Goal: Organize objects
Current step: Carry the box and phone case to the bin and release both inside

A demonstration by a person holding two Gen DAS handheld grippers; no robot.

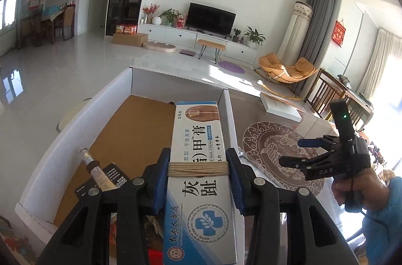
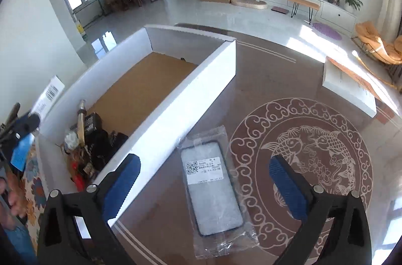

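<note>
My left gripper (image 1: 198, 164) is shut on a long white and blue nail cream box (image 1: 201, 179), held above the near end of the white cardboard box (image 1: 227, 112). The cardboard box has a brown floor and holds a tube (image 1: 93, 164) and several small items at its near end. My right gripper (image 2: 203, 179) is open above a phone case in a clear plastic bag (image 2: 213, 189), which lies flat on the brown table beside the cardboard box's wall (image 2: 176, 112). The right gripper also shows in the left wrist view (image 1: 301, 152), open. The left gripper shows at the right wrist view's left edge (image 2: 22, 127).
The brown table top has a round fish pattern (image 2: 301, 164). A flat white box (image 2: 351, 89) lies at the table's far right. Beyond are a living room floor, TV unit and rocking chair (image 1: 286, 69).
</note>
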